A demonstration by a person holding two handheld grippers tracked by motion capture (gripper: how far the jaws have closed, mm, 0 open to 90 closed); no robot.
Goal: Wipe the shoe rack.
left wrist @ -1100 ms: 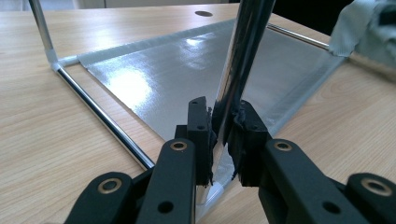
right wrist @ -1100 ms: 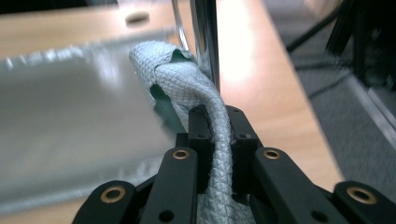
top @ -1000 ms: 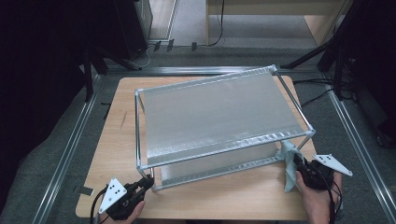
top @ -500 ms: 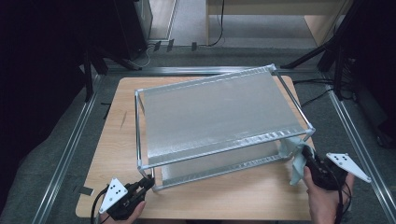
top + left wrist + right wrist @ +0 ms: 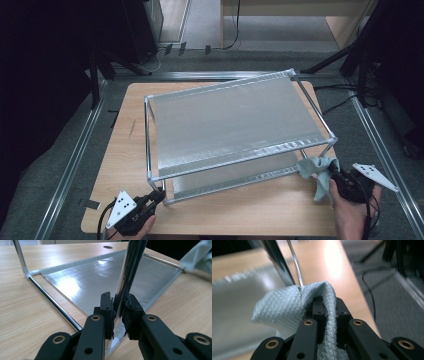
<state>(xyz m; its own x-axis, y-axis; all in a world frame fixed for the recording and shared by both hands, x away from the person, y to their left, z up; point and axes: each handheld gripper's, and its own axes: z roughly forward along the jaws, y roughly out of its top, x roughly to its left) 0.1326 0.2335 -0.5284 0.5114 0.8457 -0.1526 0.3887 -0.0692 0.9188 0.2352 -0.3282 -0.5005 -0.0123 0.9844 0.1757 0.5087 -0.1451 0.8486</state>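
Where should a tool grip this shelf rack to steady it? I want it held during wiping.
Grip the rack low on its near-left upright post, coming from the table's near edge: the thin round post fits between jaws, as the left tool shows.

Wooden table (image 5: 250, 215): one. Metal rack (image 5: 235, 127) on it: one, with two silvery shelf panels, an upper and a lower, and four chrome corner posts, of which three can be made out in the high view. Pale green waffle-weave cloth (image 5: 316, 170): one. Hand-held grippers: two, a left gripper (image 5: 155, 198) and a right gripper (image 5: 334, 176), each with two black jaws and one grey three-cornered plate. Person's hands: two. Aluminium floor rails beside the table: two, one per side.
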